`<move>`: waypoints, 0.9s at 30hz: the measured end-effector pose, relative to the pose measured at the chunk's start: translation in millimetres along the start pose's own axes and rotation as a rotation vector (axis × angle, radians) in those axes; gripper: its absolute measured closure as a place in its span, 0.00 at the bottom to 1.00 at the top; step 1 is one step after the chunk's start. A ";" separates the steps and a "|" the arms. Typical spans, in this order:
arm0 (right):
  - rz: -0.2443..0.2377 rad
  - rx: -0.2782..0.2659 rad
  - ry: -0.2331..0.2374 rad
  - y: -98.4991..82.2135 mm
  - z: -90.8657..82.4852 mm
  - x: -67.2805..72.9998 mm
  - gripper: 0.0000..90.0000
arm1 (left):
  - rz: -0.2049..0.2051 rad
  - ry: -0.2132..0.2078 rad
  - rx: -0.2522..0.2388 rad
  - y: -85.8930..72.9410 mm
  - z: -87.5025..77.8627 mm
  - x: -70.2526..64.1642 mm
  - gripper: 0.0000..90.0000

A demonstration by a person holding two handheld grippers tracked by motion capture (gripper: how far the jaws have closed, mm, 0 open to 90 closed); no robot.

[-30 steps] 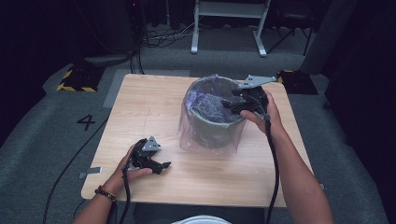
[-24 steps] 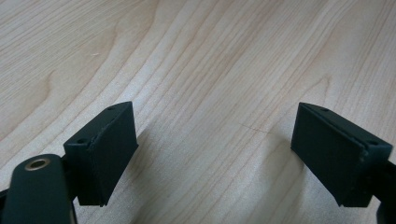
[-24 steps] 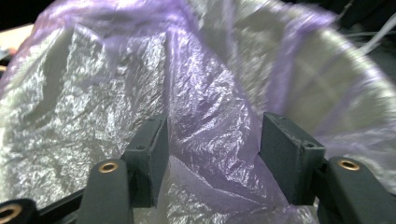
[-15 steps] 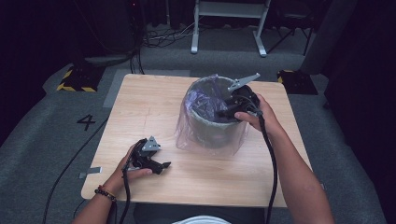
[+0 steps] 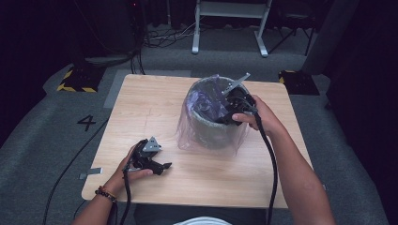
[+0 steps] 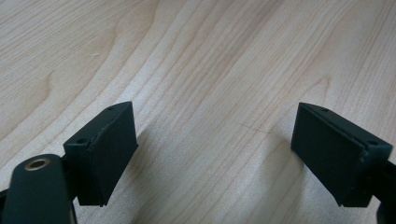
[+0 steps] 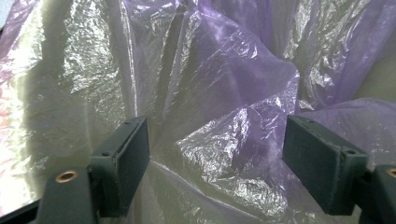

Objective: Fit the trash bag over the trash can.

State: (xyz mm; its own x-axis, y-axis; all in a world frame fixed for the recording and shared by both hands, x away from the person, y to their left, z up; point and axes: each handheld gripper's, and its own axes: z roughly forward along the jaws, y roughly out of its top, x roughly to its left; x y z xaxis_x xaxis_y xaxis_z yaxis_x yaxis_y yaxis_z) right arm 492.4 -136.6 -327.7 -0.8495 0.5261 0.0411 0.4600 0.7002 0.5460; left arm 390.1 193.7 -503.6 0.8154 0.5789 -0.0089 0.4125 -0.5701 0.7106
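While lining the grey bin mid-table with the purple bag: right gripper inside, just opened wide, gripping nothing; press film outward gently, avoid tearing; left gripper open, empty, on table.

Light falls from overhead onto the pale wooden bench, while the floor and room around it sink into near darkness. The high view is soft and slightly grainy. Both gripper views are bright and sharp; crinkled plastic throws white glare, and soft shadows spread under the dark pads.
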 end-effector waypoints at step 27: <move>0.011 -0.098 0.016 -4.7 -11.0 -4.0 0.22 | -0.001 -0.002 0.001 0.0 0.0 0.1 0.15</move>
State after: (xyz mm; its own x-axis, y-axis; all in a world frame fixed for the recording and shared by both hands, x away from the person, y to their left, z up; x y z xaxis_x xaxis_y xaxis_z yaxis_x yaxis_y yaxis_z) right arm 490.9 -147.3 -321.1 -0.8488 0.5253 0.0601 0.4424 0.6434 0.6247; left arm 390.2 193.7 -503.6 0.8159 0.5781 -0.0109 0.4134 -0.5700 0.7101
